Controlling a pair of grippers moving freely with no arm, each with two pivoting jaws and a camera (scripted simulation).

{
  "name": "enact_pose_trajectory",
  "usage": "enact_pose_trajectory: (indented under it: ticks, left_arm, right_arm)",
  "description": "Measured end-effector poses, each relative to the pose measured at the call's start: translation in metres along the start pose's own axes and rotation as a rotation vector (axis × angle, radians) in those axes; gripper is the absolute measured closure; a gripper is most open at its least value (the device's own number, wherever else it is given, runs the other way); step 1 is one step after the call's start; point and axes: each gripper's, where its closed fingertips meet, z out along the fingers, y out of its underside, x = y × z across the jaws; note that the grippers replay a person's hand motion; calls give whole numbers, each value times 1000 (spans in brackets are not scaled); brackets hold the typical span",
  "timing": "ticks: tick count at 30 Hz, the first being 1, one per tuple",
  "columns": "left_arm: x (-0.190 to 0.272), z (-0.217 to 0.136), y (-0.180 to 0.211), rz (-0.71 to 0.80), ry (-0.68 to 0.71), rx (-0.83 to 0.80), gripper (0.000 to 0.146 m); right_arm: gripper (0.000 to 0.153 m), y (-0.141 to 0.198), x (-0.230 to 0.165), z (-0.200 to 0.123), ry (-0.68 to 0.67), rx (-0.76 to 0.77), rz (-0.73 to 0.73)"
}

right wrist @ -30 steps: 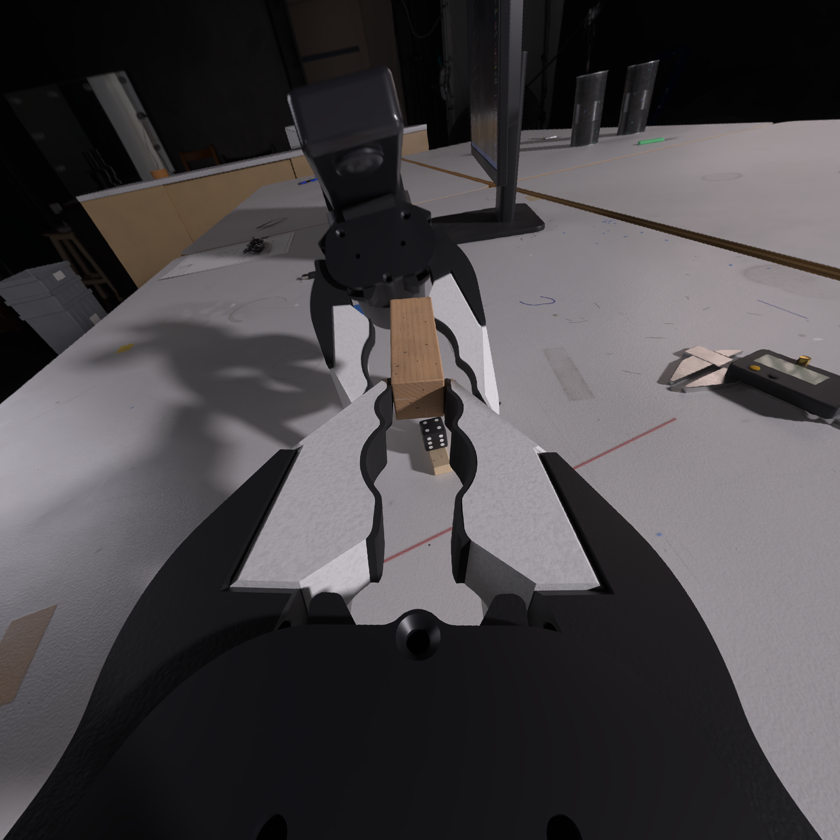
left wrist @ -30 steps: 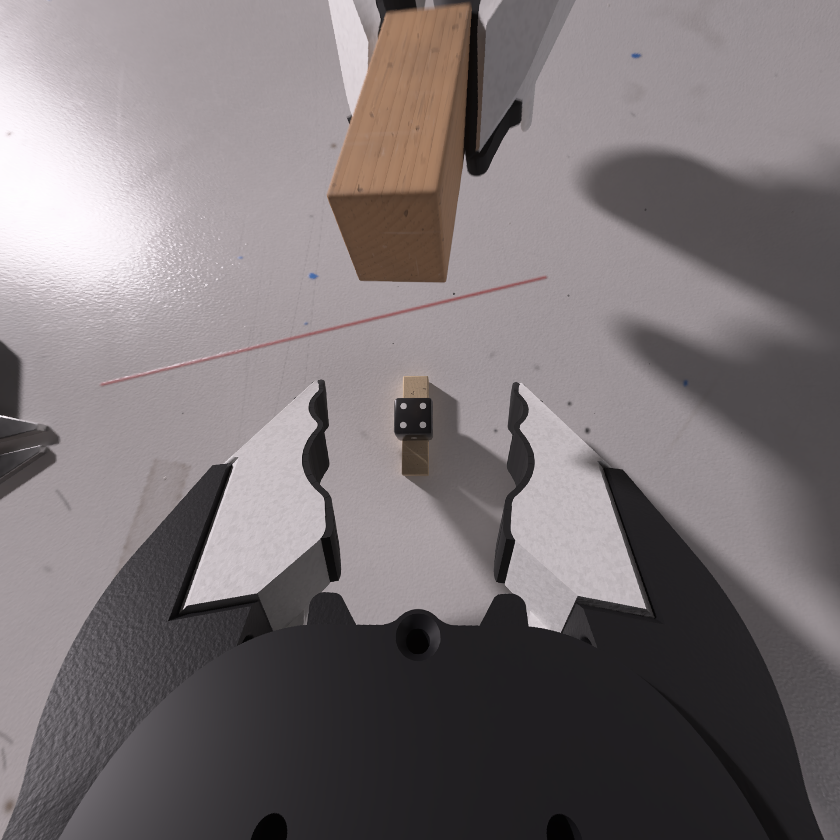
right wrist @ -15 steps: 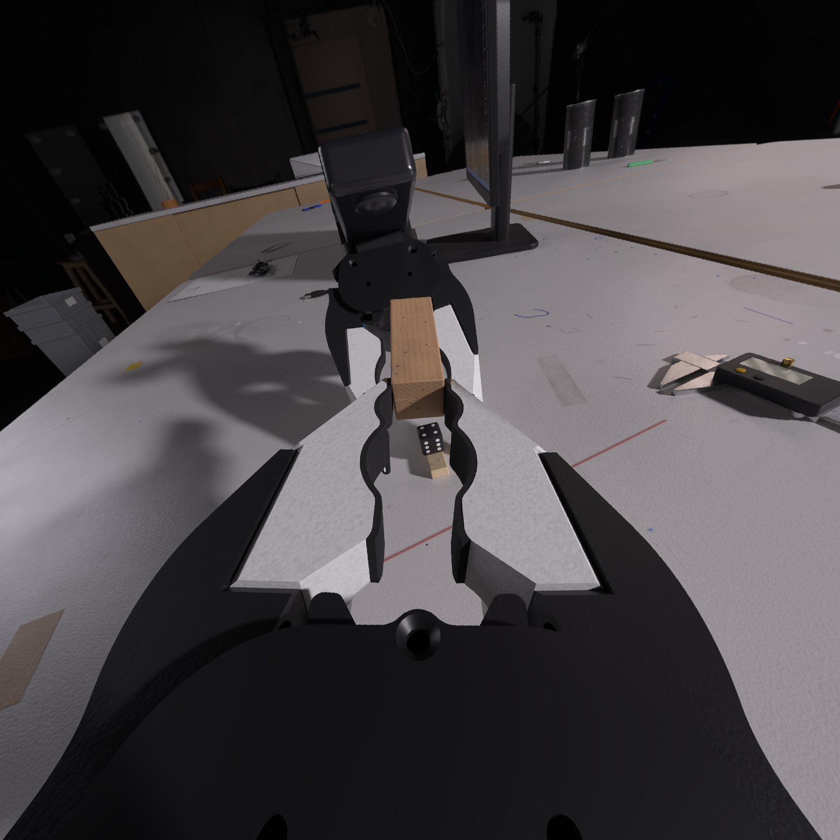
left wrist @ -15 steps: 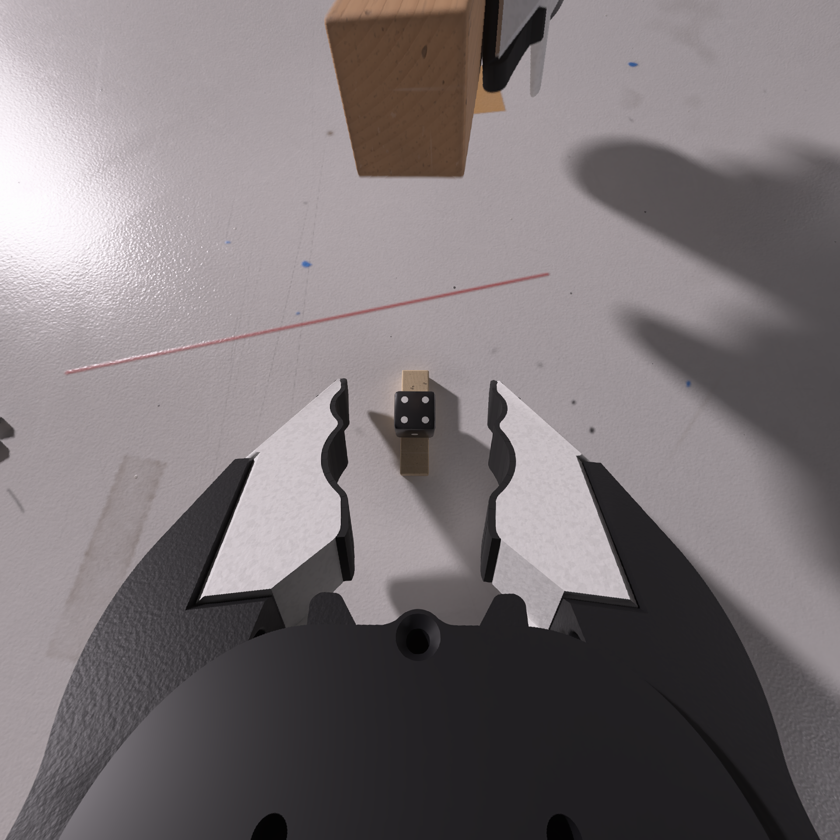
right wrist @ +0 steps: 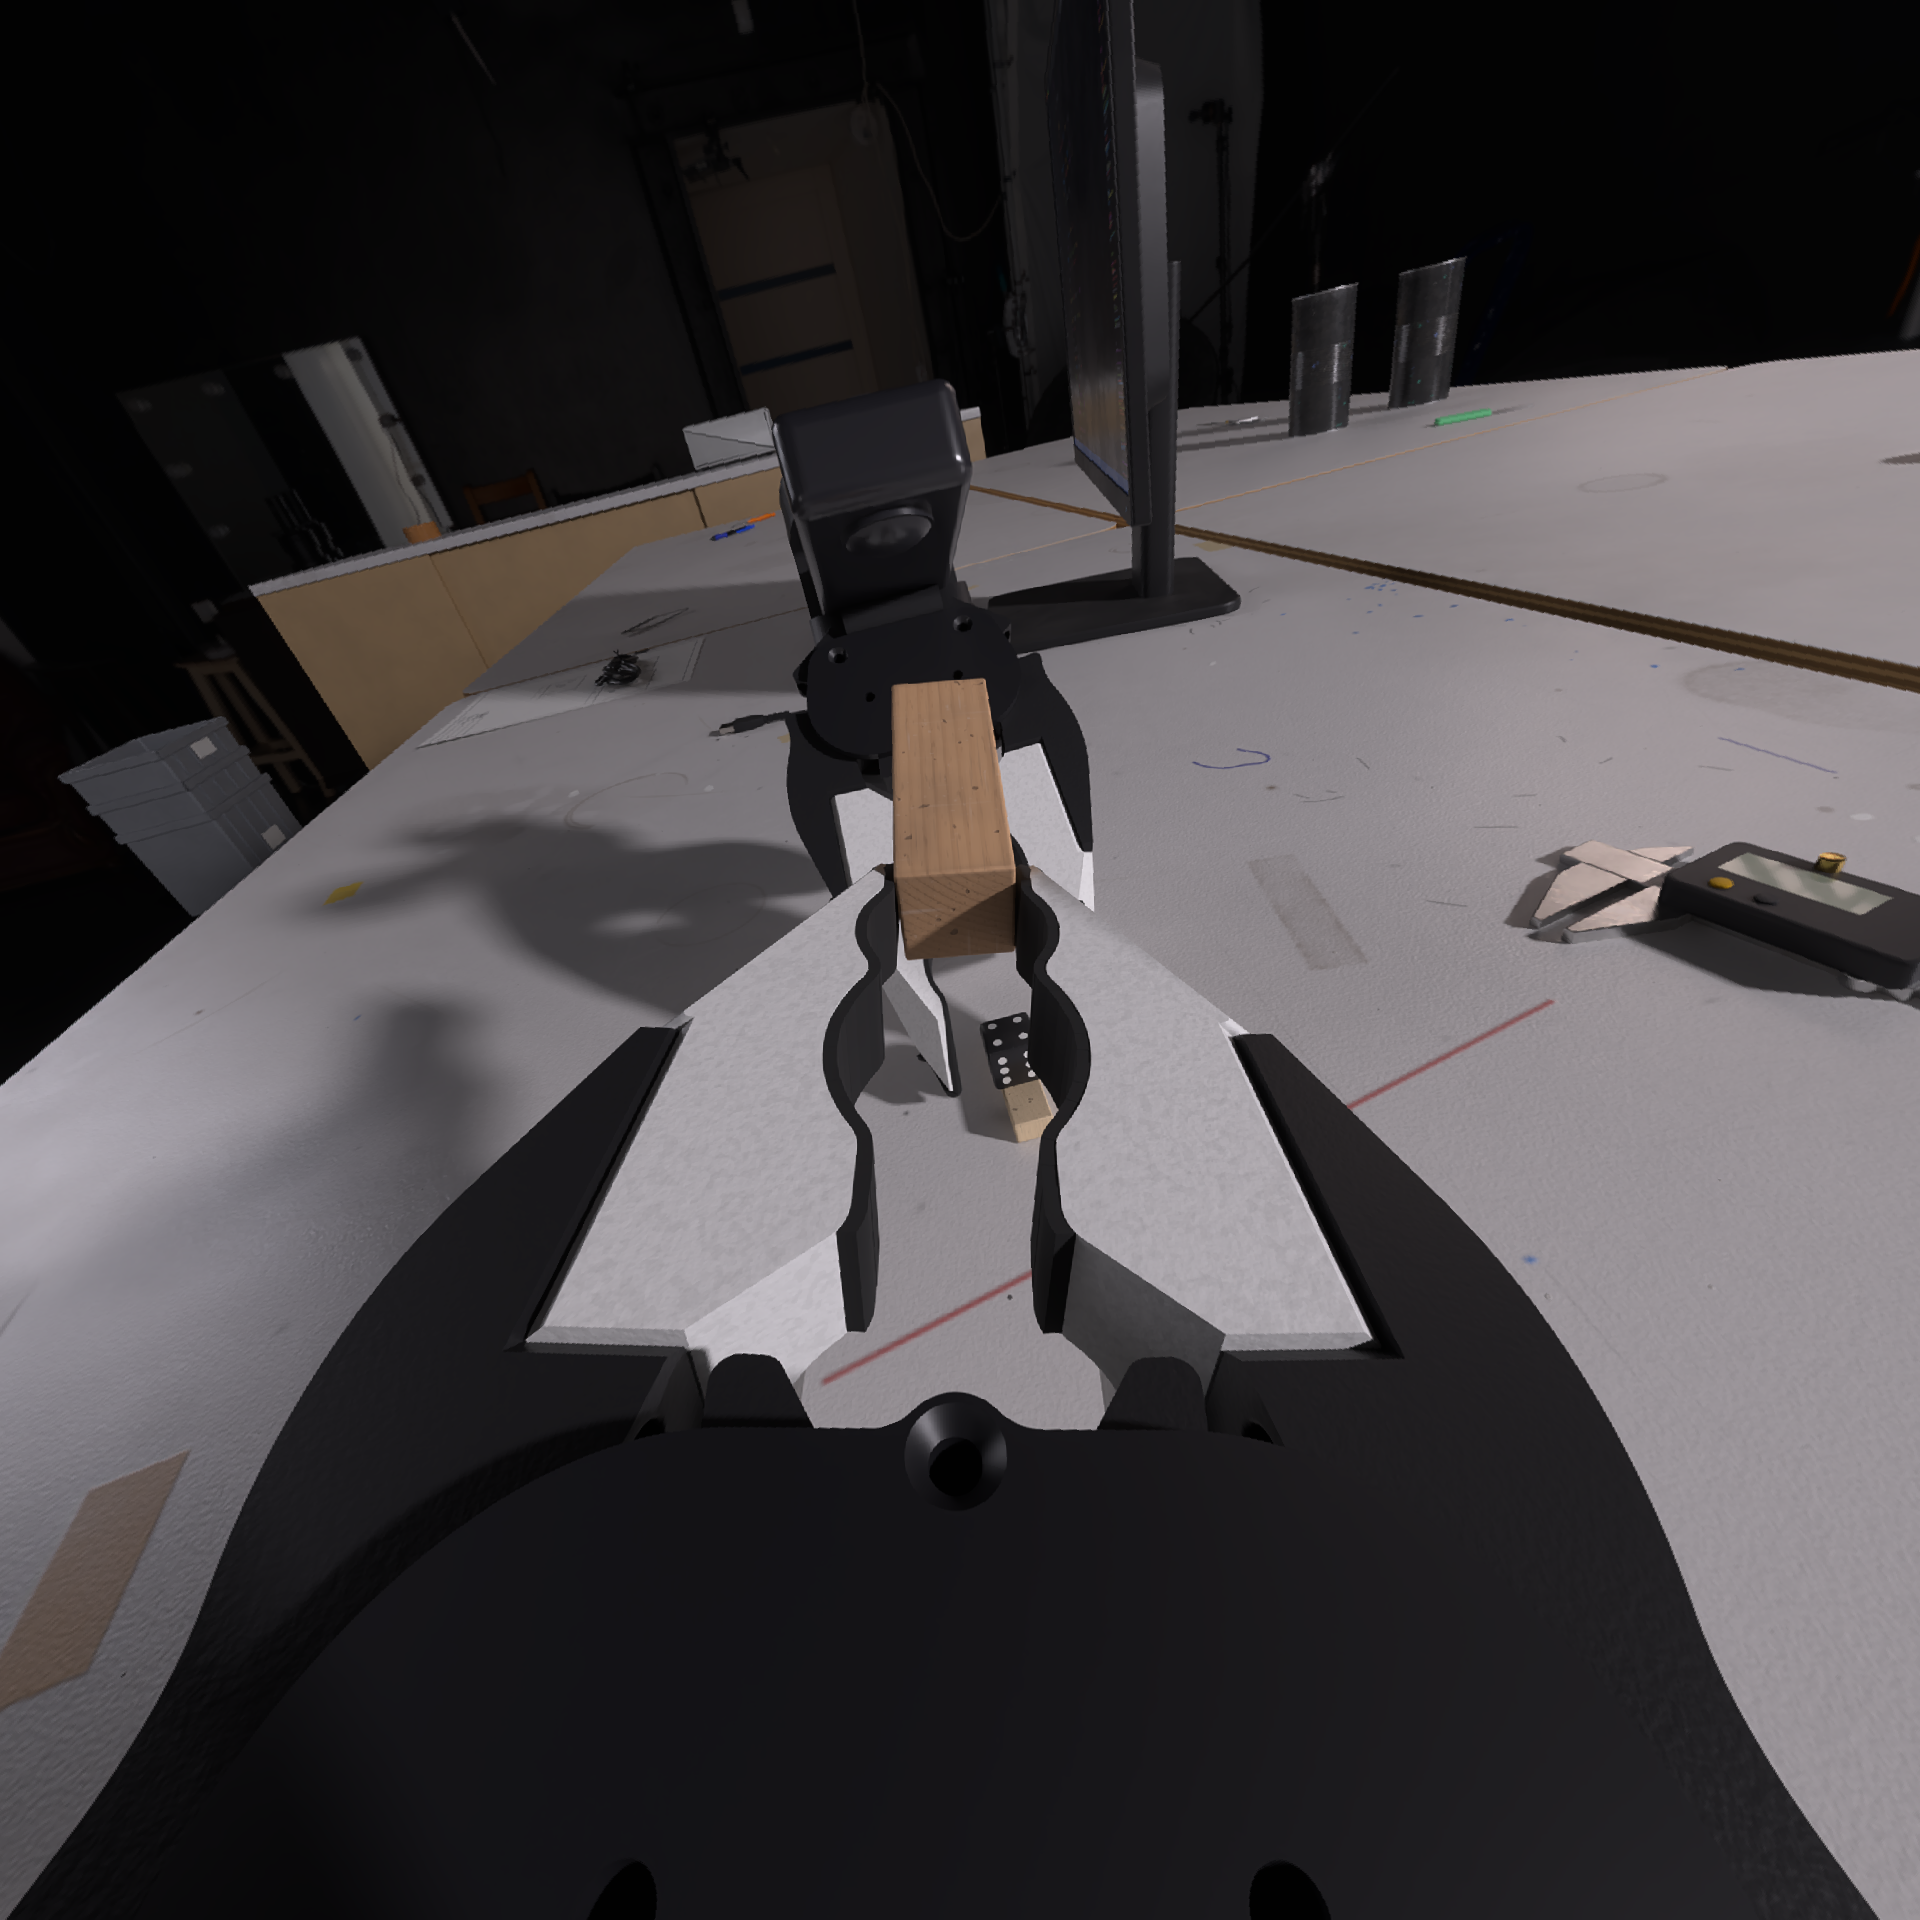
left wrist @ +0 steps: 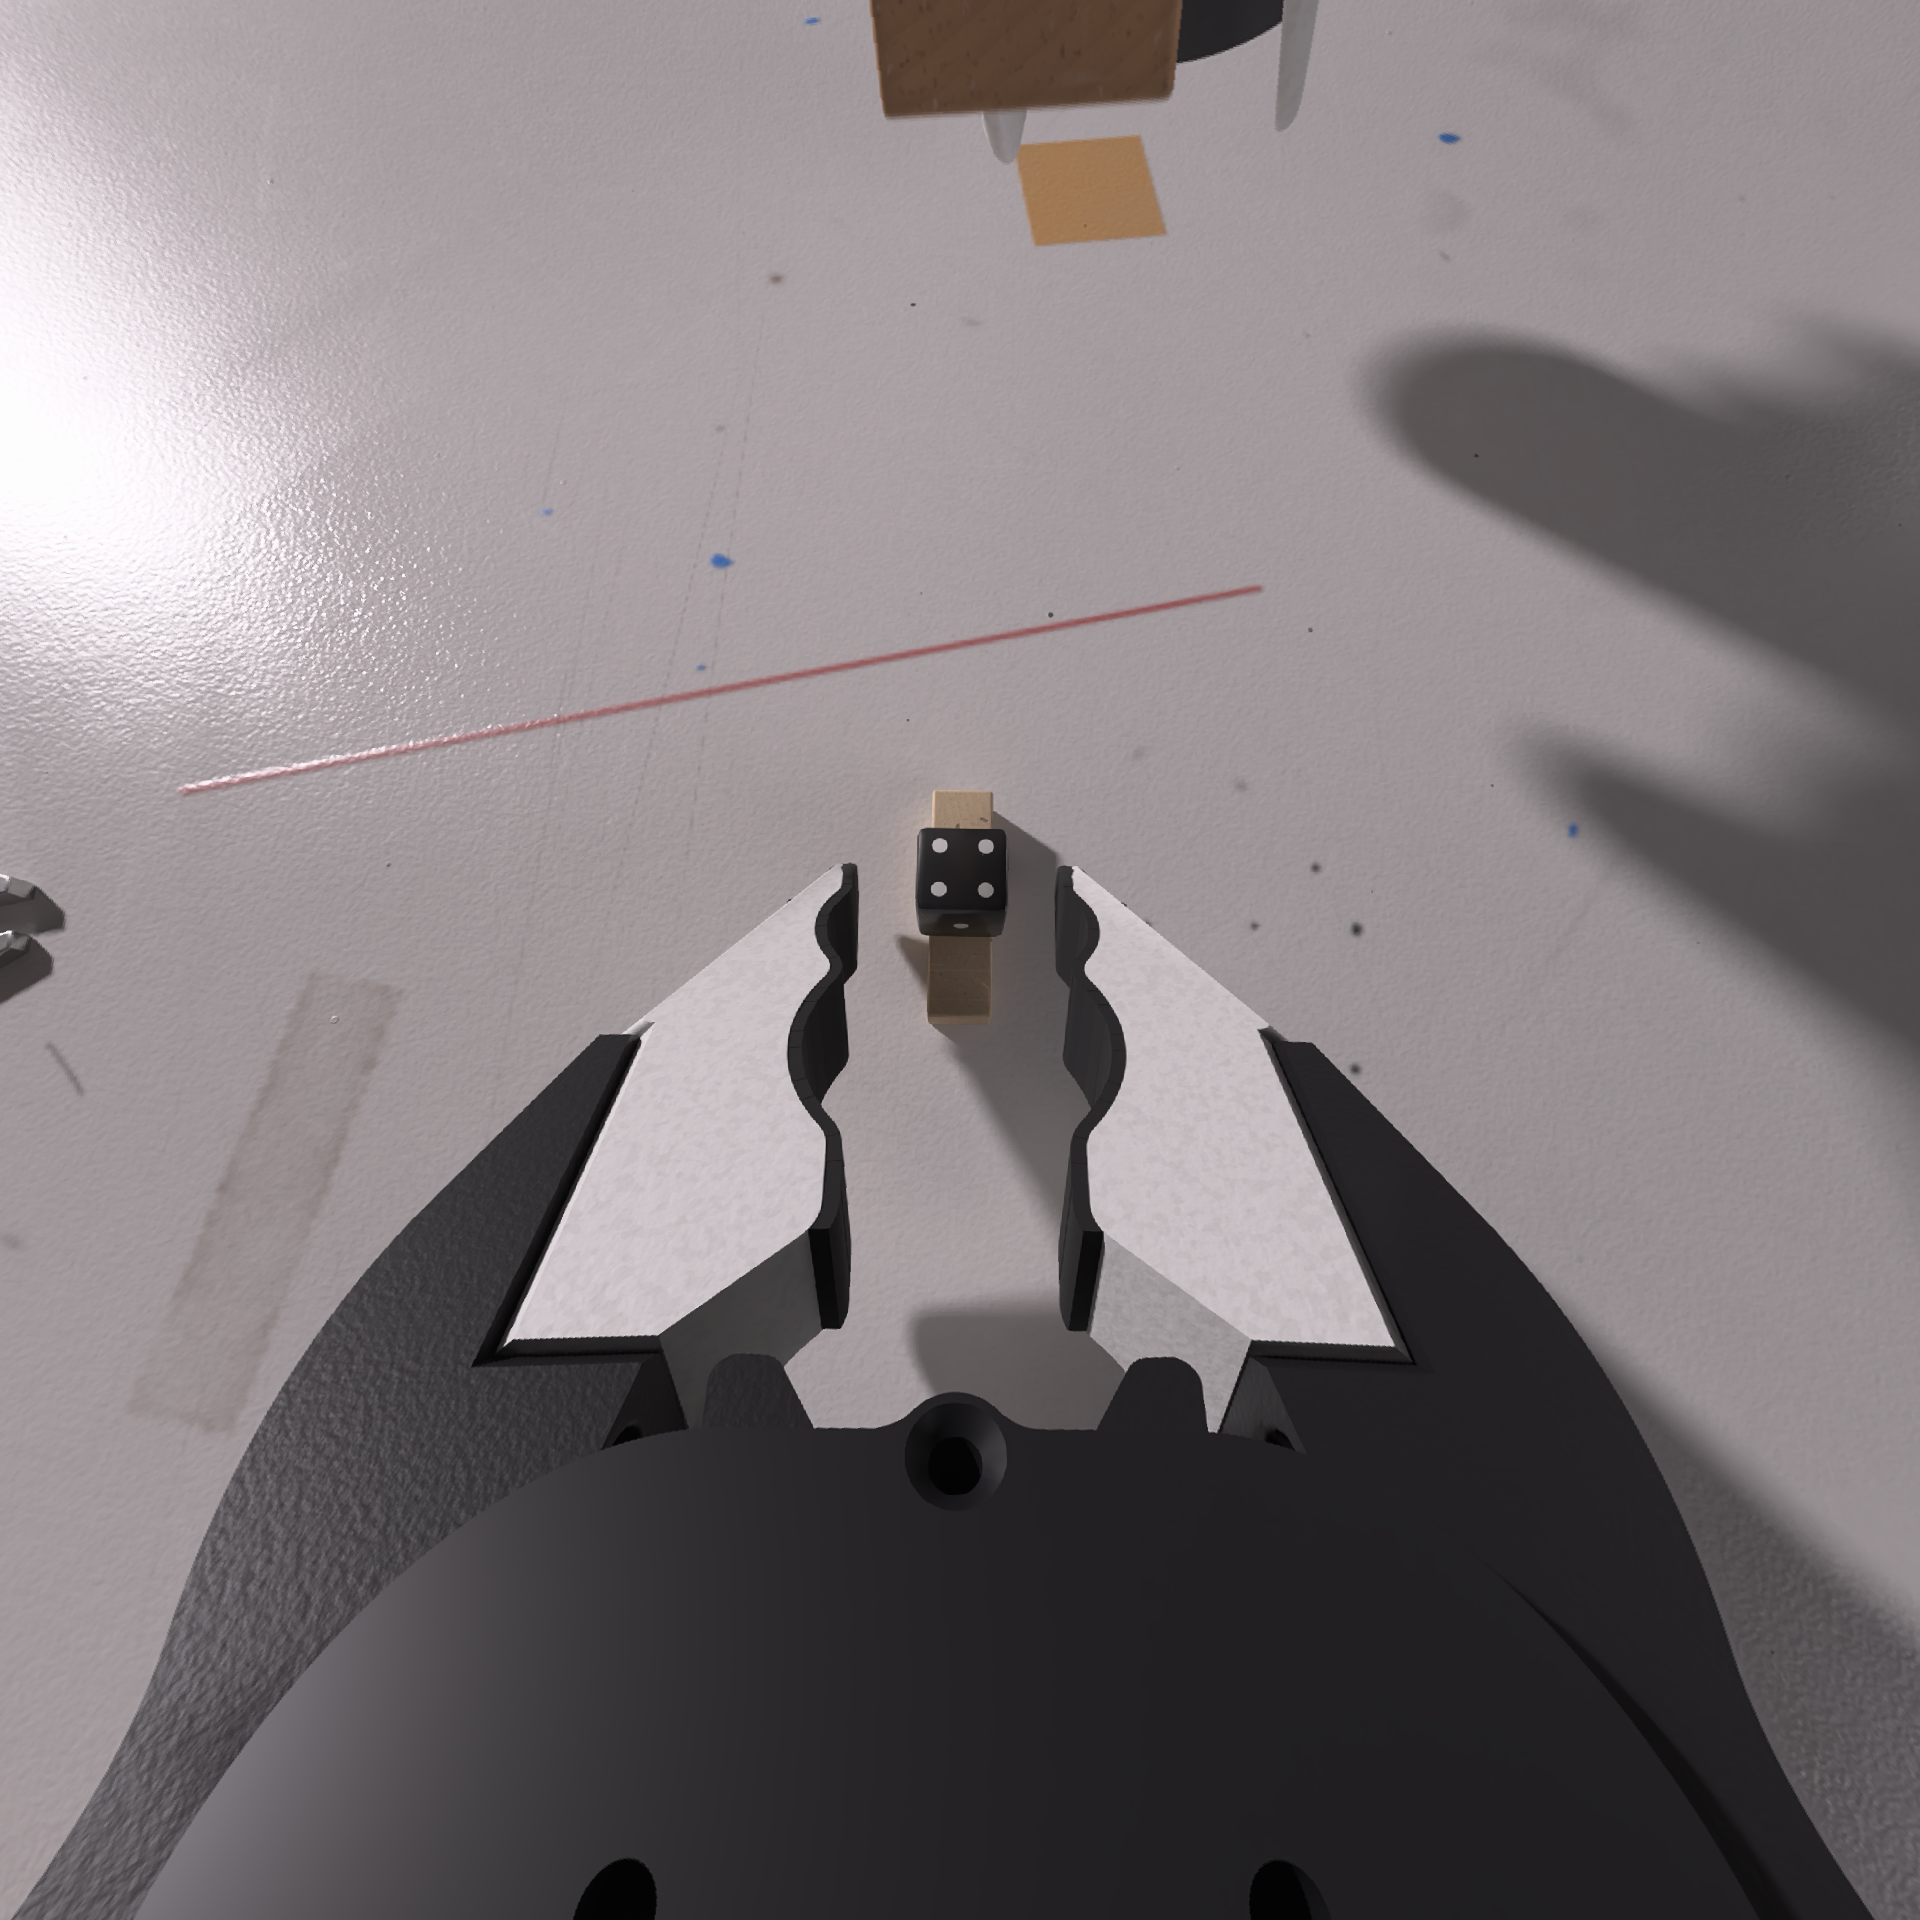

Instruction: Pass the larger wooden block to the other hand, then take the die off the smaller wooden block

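A black die (left wrist: 961, 878) sits on the small wooden block (left wrist: 961, 982), which lies flat on the white table. My left gripper (left wrist: 956, 875) is open, with one finger on each side of the die and a small gap on both sides. The larger wooden block (right wrist: 951, 831) is clamped between the fingertips of my shut right gripper (right wrist: 956, 883), held in the air above and in front of the die (right wrist: 1006, 1044). The block's end face also shows at the top of the left wrist view (left wrist: 1023, 57). The right wrist view shows the left gripper (right wrist: 883, 623) behind the block.
A digital caliper (right wrist: 1766, 904) lies to the right on the table. A monitor stand (right wrist: 1132, 592) is at the back. A thin red line (left wrist: 727, 686), a tan tape patch (left wrist: 1091, 192) and a grey tape strip (left wrist: 270, 1195) mark the tabletop.
My left gripper has moved down to the die and its jaws have narrowed around it. My right gripper has carried the larger block up and away from the left one.
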Motion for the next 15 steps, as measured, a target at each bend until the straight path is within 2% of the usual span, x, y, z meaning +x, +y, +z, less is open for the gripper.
enact_pose_trajectory:
  ticks: [4, 6, 8, 15]
  left_arm:
    - [0, 1, -1, 4, 1, 0, 114]
    - [1, 1, -1, 6, 1, -2, 129]
    - [3, 1, -2, -14, 25, -14, 130]
    - [26, -22, -15, -166, 331, -81, 130]
  right_arm:
    - [131, 2, -1, 3, -2, -9, -1]
    - [131, 0, -1, 2, 2, -6, -5]
    - [131, -3, -1, -1, 10, 1, -13]
    - [131, -16, 5, -24, 80, 50, -46]
